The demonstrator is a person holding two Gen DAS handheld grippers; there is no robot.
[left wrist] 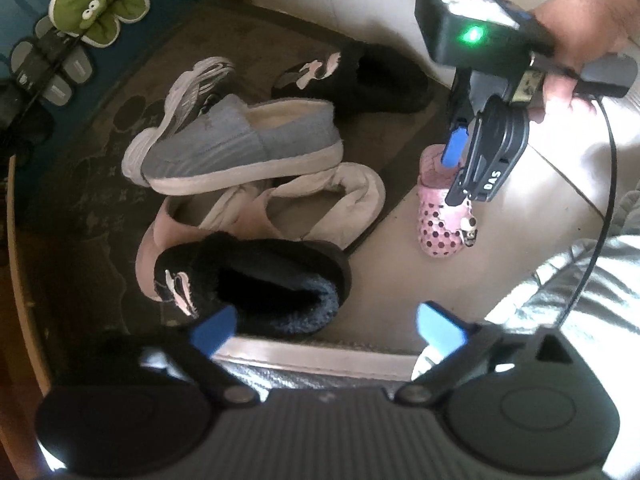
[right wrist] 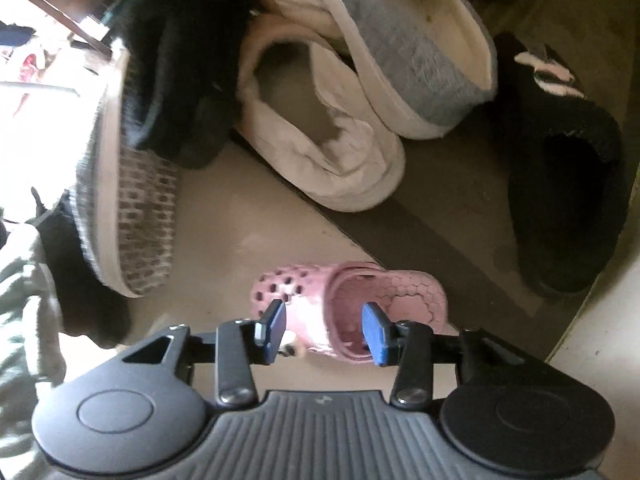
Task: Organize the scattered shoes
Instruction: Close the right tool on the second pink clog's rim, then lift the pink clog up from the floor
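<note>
The sneaker (left wrist: 200,80) lies mostly hidden behind the grey shoe (left wrist: 240,140). The right gripper (left wrist: 460,172) covers the heel end of the pink clog (left wrist: 440,224). The dark sandals (left wrist: 48,68) run off the left edge. Whether the clog touches the pad (right wrist: 276,326) cannot be told.

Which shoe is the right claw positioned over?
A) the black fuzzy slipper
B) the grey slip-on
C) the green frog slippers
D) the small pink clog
D: the right claw stands open astride the small pink clog, which lies on the bare floor beside the mat.
</note>
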